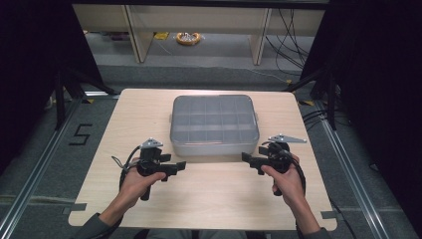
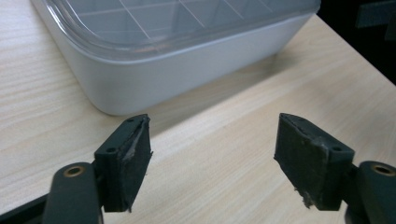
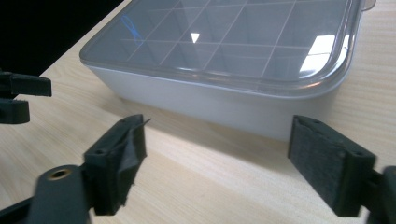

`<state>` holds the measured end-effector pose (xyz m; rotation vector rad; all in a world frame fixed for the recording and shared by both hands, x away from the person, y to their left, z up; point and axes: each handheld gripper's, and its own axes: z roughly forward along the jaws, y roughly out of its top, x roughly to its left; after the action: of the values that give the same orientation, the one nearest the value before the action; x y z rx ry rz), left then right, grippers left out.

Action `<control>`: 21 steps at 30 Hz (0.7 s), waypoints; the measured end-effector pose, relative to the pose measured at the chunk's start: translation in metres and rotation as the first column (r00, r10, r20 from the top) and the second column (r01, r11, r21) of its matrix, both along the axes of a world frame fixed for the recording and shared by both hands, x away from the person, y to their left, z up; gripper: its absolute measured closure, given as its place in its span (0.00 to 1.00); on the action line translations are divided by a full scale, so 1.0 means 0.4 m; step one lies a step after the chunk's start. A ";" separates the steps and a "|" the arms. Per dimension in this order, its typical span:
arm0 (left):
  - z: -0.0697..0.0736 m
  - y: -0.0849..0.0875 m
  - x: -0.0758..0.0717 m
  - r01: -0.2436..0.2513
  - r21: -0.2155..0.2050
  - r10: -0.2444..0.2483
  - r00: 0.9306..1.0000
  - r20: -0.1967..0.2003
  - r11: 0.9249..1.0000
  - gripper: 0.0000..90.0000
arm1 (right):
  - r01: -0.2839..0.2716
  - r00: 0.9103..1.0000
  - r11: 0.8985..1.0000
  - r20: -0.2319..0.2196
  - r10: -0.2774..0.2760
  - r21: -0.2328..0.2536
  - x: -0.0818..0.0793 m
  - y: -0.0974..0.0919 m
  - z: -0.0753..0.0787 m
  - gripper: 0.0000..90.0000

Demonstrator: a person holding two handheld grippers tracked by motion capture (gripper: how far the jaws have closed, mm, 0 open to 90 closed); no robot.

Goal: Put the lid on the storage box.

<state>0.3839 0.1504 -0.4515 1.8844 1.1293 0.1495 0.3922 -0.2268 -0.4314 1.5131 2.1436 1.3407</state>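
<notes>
The left gripper (image 2: 212,161) has its jaws spread wide with nothing between them; bare wood shows in the gap. Its worn black pads (image 2: 135,158) hang just above the table (image 2: 224,140), pointing toward the near left corner of the box (image 2: 154,74), which lies close ahead but untouched. In the high view this gripper (image 1: 176,167) sits at the near left of the box, its jaws aimed inward to the middle of the table, held by the person's left hand (image 1: 137,181).

The right gripper (image 3: 215,170) is likewise released, jaws far apart and empty, over the wood just short of the box's (image 3: 224,100) near side. Far off at its left edge, the other gripper's (image 3: 21,98) black jaws show. From above, the right gripper (image 1: 251,160) lies at the near right of the box, aimed inward, in the right hand (image 1: 286,181). A grey three-cornered plate rides on top of each gripper.

The box (image 1: 214,124) rests flat on the middle of the table (image 1: 214,199), toward the far half. It is pale grey with rounded corners, and its clear lid (image 3: 243,37) is shut; through it a grid of compartments shows. What the compartments hold cannot be told.

The two grippers are well apart, with the box's near edge between and just beyond them.
</notes>
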 end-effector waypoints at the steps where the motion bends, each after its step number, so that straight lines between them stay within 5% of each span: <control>1: 0.000 0.000 0.000 0.000 0.000 0.000 1.000 0.000 1.000 0.28 | 0.000 1.000 1.000 0.000 0.000 0.000 0.000 0.000 0.000 0.19; 8: -0.013 0.002 -0.023 0.030 -0.020 -0.030 1.000 0.000 0.999 0.23 | -0.023 1.000 1.000 0.004 0.023 -0.016 -0.010 -0.008 -0.011 0.18; 11: -0.020 0.005 -0.033 0.043 -0.026 -0.043 0.999 0.001 0.999 0.22 | -0.012 1.000 1.000 -0.028 0.012 -0.007 -0.020 -0.002 -0.016 0.18; 14: -0.028 0.008 -0.044 0.051 -0.019 -0.051 0.999 0.003 0.998 0.22 | -0.035 0.999 0.999 0.001 0.035 -0.023 -0.021 -0.006 -0.028 0.18; 21: -0.045 0.014 -0.070 0.068 -0.003 -0.068 0.998 0.005 0.998 0.22 | -0.035 0.999 0.999 -0.022 0.035 -0.002 -0.044 0.006 -0.028 0.19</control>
<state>0.3561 0.1559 -0.4695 1.9163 1.0605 0.1140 0.3746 -0.2242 -0.4427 1.5029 2.1935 1.3386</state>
